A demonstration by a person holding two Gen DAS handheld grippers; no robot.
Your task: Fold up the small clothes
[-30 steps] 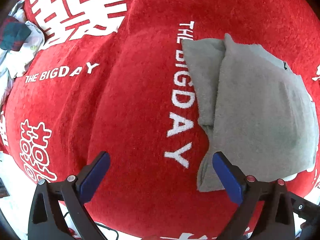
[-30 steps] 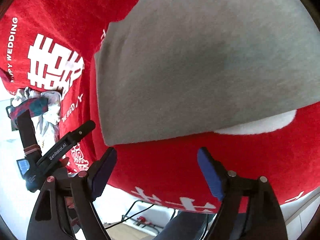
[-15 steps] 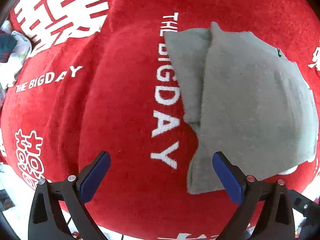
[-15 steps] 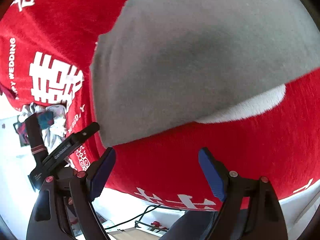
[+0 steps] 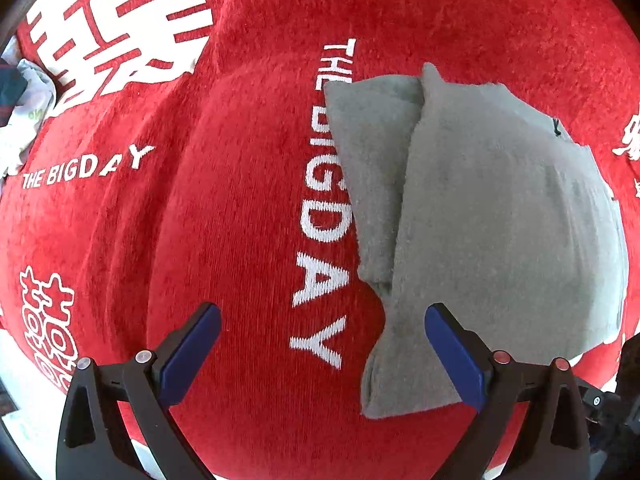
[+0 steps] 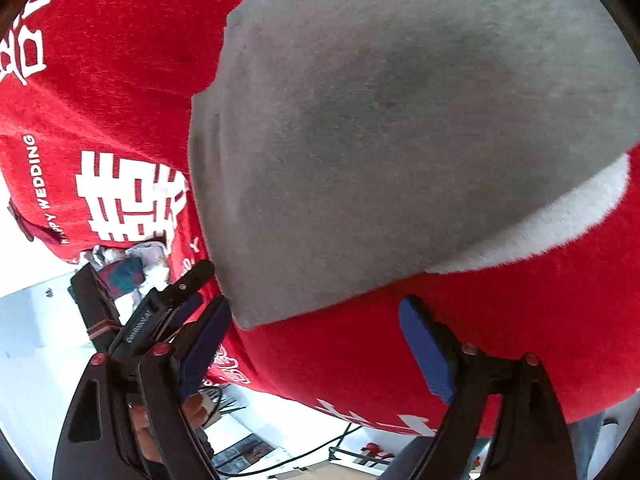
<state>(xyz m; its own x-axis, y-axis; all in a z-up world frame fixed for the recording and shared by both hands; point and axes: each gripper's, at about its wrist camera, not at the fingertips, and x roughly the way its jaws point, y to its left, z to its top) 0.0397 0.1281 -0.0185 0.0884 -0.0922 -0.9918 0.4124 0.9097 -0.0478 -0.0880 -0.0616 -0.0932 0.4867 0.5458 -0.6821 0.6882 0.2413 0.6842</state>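
Observation:
A grey folded garment (image 5: 500, 220) lies on a red cloth (image 5: 240, 200) printed with white lettering; a narrower grey layer sticks out along its left side. My left gripper (image 5: 322, 320) points straight down and stands open, its right finger (image 5: 452, 344) over the garment's near corner and nothing between the pads. In the right wrist view the garment (image 6: 400, 120) fills the upper frame. My right gripper (image 6: 316, 312) is low at its near edge with the jaws opening, and nothing is pinched. The garment's corner lies just past its left finger (image 6: 208, 332).
A pile of other small clothes (image 5: 24, 100) sits at the cloth's far left, also in the right wrist view as the clothes pile (image 6: 128, 268). The left gripper (image 6: 180, 292) shows beside my right one. Below the table edge are a floor and cables (image 6: 280, 452).
The right gripper has dropped closer to the garment's near edge and rolled, and its jaws stand wider. The left view has shifted only slightly.

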